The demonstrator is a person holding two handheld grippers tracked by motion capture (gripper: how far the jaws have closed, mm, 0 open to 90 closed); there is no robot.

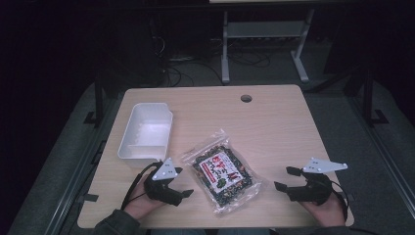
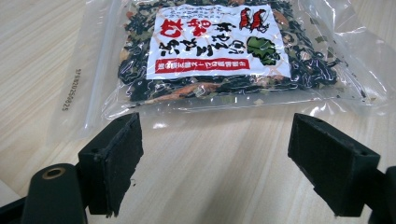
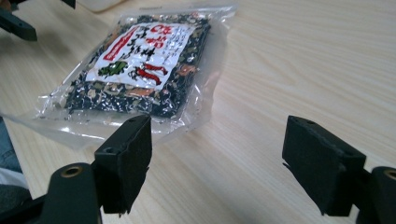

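Note:
A clear bag of dark dried food with a white and red label (image 1: 222, 174) lies flat on the wooden table (image 1: 274, 122), near its front edge. My left gripper (image 1: 182, 182) rests just left of the bag, jaws wide open with nothing between them. In the left gripper view the bag (image 2: 219, 51) lies just beyond the open gripper (image 2: 215, 168). My right gripper (image 1: 286, 178) sits to the bag's right, a short gap away, also open and empty. In the right gripper view the bag (image 3: 140, 65) lies ahead and to the left of that gripper (image 3: 217, 168).
A white rectangular tub (image 1: 146, 129) stands empty at the table's left, behind my left gripper. A round cable hole (image 1: 246, 98) is near the far edge. Beyond the table, a dark floor with cables and a desk frame (image 1: 264, 44).

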